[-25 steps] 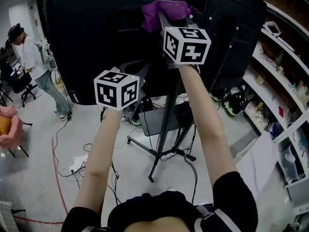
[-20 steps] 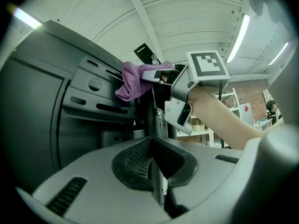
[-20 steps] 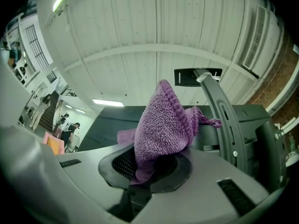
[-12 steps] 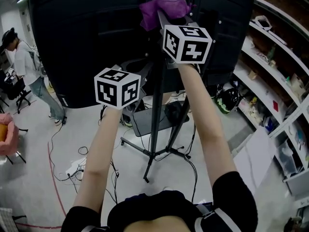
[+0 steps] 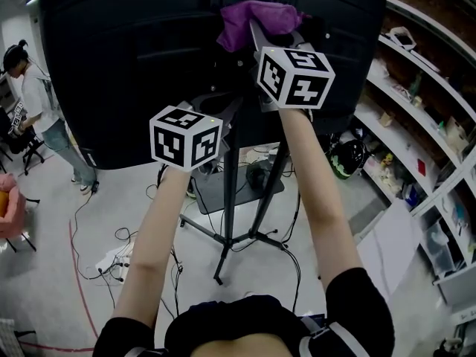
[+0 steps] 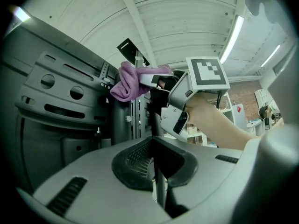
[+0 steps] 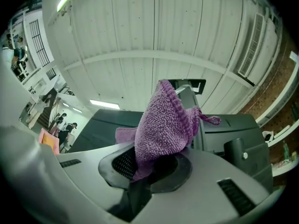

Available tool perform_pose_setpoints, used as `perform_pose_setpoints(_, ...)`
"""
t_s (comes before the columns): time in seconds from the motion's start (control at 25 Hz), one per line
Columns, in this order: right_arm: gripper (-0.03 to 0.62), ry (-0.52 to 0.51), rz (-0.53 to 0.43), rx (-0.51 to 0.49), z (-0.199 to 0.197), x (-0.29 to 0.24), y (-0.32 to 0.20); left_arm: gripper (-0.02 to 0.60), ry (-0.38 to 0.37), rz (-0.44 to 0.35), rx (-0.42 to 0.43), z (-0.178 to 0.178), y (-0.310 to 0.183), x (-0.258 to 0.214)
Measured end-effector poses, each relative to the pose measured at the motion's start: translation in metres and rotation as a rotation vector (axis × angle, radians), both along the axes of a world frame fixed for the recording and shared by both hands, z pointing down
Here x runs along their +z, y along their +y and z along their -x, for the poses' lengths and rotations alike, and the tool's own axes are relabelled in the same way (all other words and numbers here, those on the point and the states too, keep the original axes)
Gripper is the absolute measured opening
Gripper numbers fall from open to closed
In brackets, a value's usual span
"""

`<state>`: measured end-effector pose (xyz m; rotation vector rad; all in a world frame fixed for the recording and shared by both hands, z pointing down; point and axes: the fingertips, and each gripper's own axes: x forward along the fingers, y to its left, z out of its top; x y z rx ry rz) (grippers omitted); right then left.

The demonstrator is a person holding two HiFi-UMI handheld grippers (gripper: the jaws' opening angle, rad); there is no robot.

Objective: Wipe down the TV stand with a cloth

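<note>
**Stand drifts left in frame, purple cloth pinned at the top**

Since a second ago the TV stand (image 5: pixel 225 222) has slid toward the left of the head view, and its foot now lies lower left of centre. The person (image 5: pixel 33 99) at the upper left has ended up closer to the frame's edge. My right claw (image 7: pixel 149 167) and my left claw (image 6: pixel 152 158) both sit a touch further right than before.

The print on show is the black-and-white square marker patterns on my right cube (image 5: pixel 295 76) and my left cube (image 5: pixel 186 136). One of the right cube's markers also faces the left gripper view, upper right of centre.

The cloth (image 5: pixel 255 13) is purple, with a looped terry pile and a ribbed hem. It is bunched into a lump, with one thin corner poking out to the right in the right gripper view. My right claw is clenched on it: the lower fold is pinched between the dark pads and the rest billows up above them.

At the top centre of the head view the cloth presses against the top of the stand's upright column, in front of the black TV back (image 5: pixel 126 65). In the left gripper view it touches the perforated mounting rail (image 6: pixel 136 120), upper left of centre.

My left claw is shut tight on nothing. It sits lower left of the right one and points at the slotted grey bracket (image 6: pixel 65 97).
</note>
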<state>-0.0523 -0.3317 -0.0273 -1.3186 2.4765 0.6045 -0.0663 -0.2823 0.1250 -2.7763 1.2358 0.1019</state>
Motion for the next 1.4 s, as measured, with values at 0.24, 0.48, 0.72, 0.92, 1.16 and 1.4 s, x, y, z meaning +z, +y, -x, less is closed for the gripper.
perform_pose_setpoints(0.24, 0.069, -0.029, 0.016, 0.046, -0.033, -0.002, -0.024, 0.006, -0.001, 0.003, 0.016, -0.022, -0.006, -0.001)
perform_pose_setpoints(0.48, 0.069, 0.024, 0.035, 0.098, -0.031, 0.001, -0.06, 0.006, -0.023, 0.015, 0.018, -0.034, -0.016, 0.008)
perform_pose_setpoints(0.72, 0.069, 0.055, 0.012, 0.131, -0.033, 0.004, -0.071, 0.006, -0.048, 0.019, 0.016, -0.041, -0.025, 0.014)
perform_pose_setpoints(0.92, 0.069, 0.079, 0.009, 0.149, -0.044, 0.002, -0.074, 0.006, -0.058, 0.015, 0.033, -0.054, -0.031, 0.012)
perform_pose_setpoints(1.16, 0.069, 0.07, 0.003, 0.207, -0.07, 0.002, -0.076, 0.006, -0.06, 0.017, 0.067, -0.073, -0.037, 0.015)
perform_pose_setpoints(1.4, 0.069, 0.074, 0.002, 0.312, -0.122, 0.003, -0.083, 0.006, -0.07, 0.014, 0.094, -0.096, -0.044, 0.013)
